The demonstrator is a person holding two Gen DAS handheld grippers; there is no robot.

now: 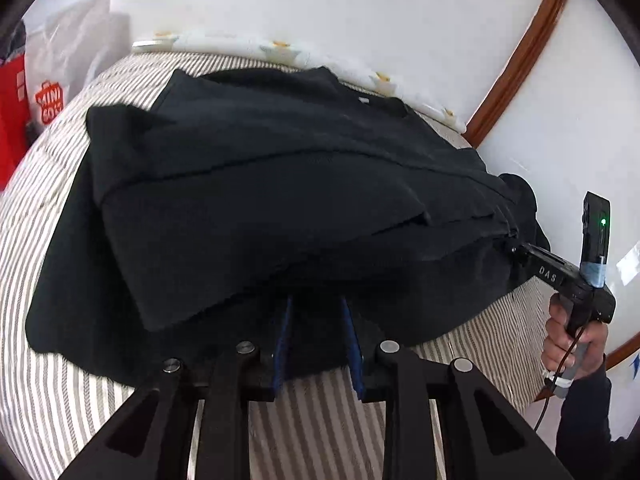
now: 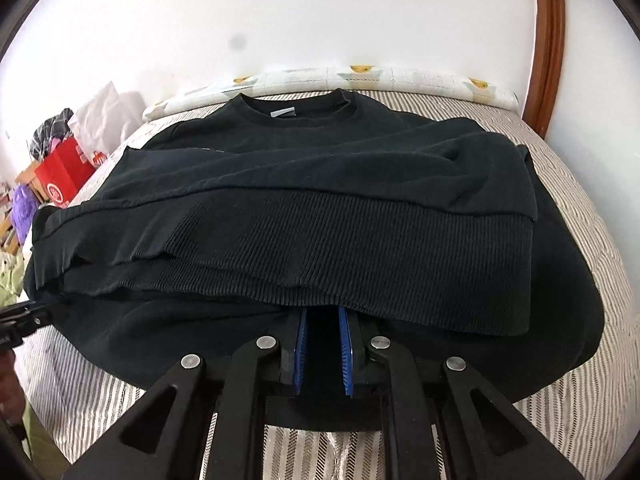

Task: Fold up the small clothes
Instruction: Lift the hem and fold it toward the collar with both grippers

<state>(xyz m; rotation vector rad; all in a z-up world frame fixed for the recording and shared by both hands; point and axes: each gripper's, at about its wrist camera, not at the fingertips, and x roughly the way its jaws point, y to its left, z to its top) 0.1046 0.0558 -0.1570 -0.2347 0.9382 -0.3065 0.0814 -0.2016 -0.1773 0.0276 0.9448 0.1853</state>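
Fingers (image 1: pixel 285 344) of the left gripper (image 1: pixel 318 304) stand a little apart, their blue pads running up under the near hem of the sweater (image 1: pixel 280 184), with dark cloth bunched between them; the tips are hidden by the fabric, so I cannot tell whether they pinch it. The right gripper (image 2: pixel 323 312) is nearly closed, its blue pads (image 2: pixel 301 344) close together with the ribbed hem (image 2: pixel 360 248) draped over their tips and black cloth filling the narrow gap, so it appears to grip the hem.

In the left view the right gripper (image 1: pixel 516 249) also shows from the side, its black fingers buried in the sweater's right end, a hand (image 1: pixel 572 344) around its handle and a dark sleeve (image 1: pixel 584 412) below. In the right view the left gripper's dark body (image 2: pixel 20 320) enters at the sweater's left end.

The sweater is black, lying across the bed (image 2: pixel 580 208) with its collar (image 2: pixel 298 110) toward the far edge. Its lower part is lifted and folded back over the body, making a thick doubled band along the near side.

The bed has a grey-and-white striped cover. A quilted pad (image 2: pixel 360 80) with yellow motifs runs along its far edge against a white wall (image 2: pixel 320 12). Wooden trim (image 2: pixel 550 40) curves up beyond the far right corner. Off the left edge sit a red bag (image 2: pixel 64 172) and white plastic bags (image 1: pixel 72 48).
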